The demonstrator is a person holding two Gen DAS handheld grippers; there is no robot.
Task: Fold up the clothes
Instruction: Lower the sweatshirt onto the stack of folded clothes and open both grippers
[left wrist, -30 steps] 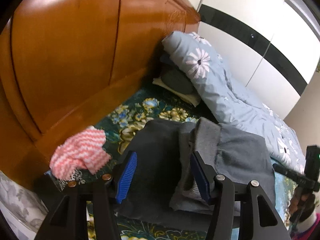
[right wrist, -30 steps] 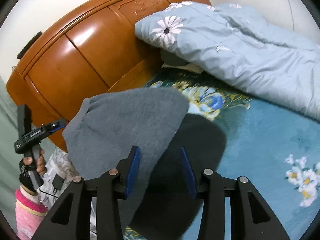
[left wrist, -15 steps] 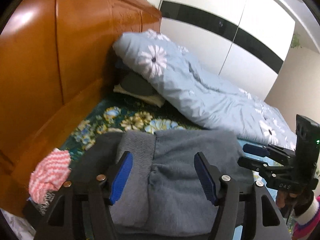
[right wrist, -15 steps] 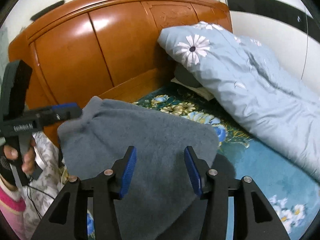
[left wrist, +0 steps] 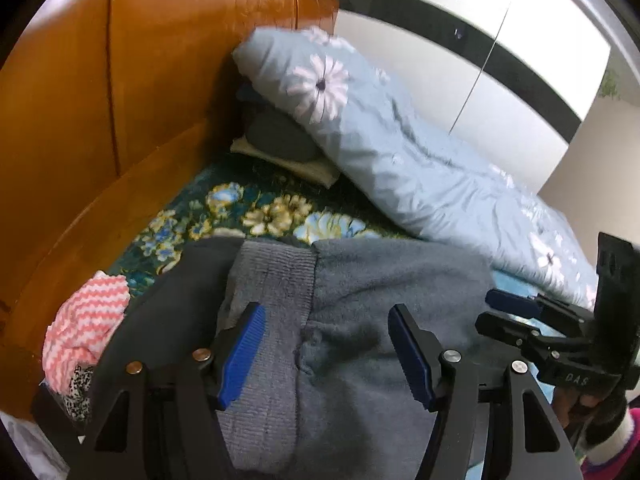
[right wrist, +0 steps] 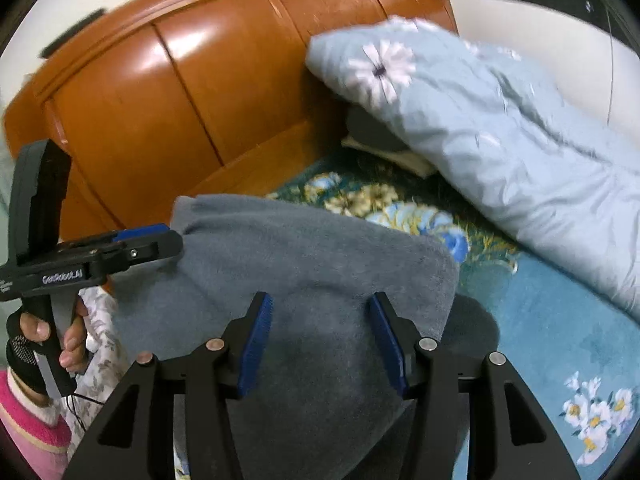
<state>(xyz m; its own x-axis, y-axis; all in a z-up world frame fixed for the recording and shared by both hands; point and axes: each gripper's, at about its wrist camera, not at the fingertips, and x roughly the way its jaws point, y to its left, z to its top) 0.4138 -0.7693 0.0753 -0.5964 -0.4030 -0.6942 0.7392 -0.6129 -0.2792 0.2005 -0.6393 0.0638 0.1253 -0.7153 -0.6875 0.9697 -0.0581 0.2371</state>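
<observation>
Grey garment (left wrist: 360, 320) lies beneath both spread claws.

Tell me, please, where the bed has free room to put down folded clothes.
The blue sheet between the grey garment and the quilt is bare. Toward the headboard it is crowded: a pink cloth and pillows.

Two close wrist views over one grey garment (left wrist: 384, 280) toward headboard (right wrist: 192, 92)

Right tool (right wrist: 320, 344) gapes above the grey garment (right wrist: 320, 264) on the bed (right wrist: 560, 340).
</observation>
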